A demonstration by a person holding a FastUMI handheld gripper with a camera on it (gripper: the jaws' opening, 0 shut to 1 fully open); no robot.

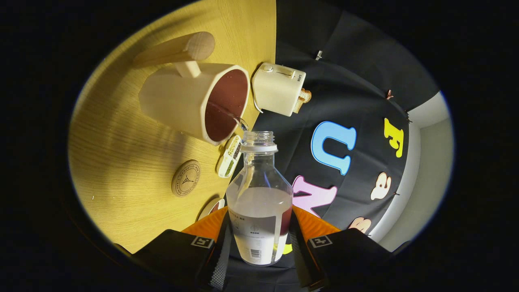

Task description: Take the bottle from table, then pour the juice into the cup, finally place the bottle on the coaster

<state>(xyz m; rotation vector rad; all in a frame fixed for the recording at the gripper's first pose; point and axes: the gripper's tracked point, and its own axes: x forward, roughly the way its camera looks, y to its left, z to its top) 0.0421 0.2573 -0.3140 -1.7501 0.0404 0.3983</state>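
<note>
My gripper [259, 239] is shut on a clear plastic bottle [259, 202], both fingers pressing its labelled lower body. The bottle is uncapped and about half full of clear liquid. The whole view is rolled, so the bottle is tipped toward the cup. A thin stream leaves the bottle's mouth [259, 138] and runs into the cream cup [194, 99], which has a dark red inside and a wooden handle. The cup stands on the wooden table [121, 154] just beyond the bottle's mouth. A round cork coaster [185, 178] lies on the table beside the cup, nearer my fingers.
A cream toaster [279, 88] with a slice of bread in it stands beyond the cup at the table's edge. A small white packet [230, 156] lies between the cup and the bottle. A round white object [211, 207] peeks out by my left finger.
</note>
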